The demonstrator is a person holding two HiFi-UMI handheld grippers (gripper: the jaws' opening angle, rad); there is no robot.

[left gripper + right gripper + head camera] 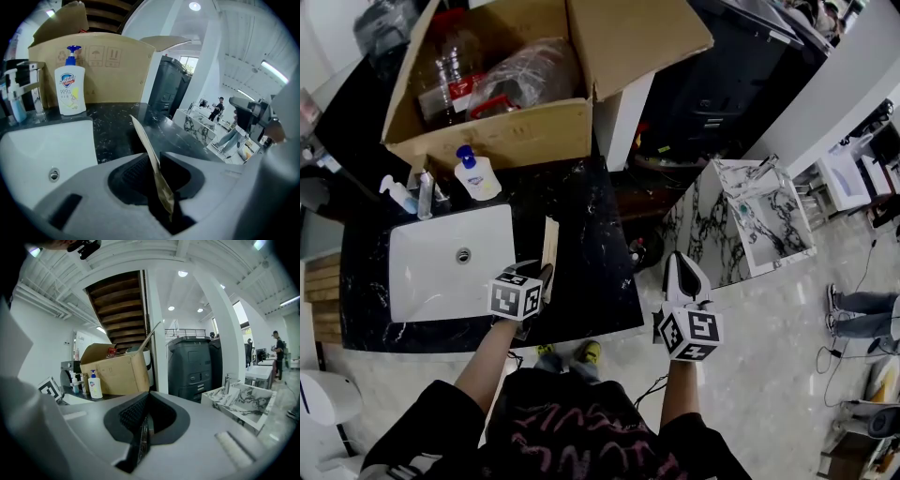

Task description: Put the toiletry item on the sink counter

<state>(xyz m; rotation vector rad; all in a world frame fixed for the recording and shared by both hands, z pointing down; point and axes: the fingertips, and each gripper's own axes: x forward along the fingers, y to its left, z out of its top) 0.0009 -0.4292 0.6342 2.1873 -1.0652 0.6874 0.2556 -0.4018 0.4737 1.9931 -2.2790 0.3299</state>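
Observation:
A thin flat tan packet [549, 246] stands on edge on the black marble counter [592, 225], just right of the white sink [422, 281]. Its near end sits between the jaws of my left gripper [539, 277]. In the left gripper view the packet [145, 139] leans against the right-hand jaw, and a dark gap shows beside it, so the left gripper [152, 161] is open around it. My right gripper [682, 274] hangs off the counter's right edge, above the floor. In its own view the right gripper [143, 427] is shut with nothing in it.
A white pump soap bottle [476, 175] and a small spray bottle [398, 194] stand by the faucet [425, 192] behind the sink. An open cardboard box [506, 131] fills the back of the counter. A marble basin unit [759, 220] stands on the floor to the right.

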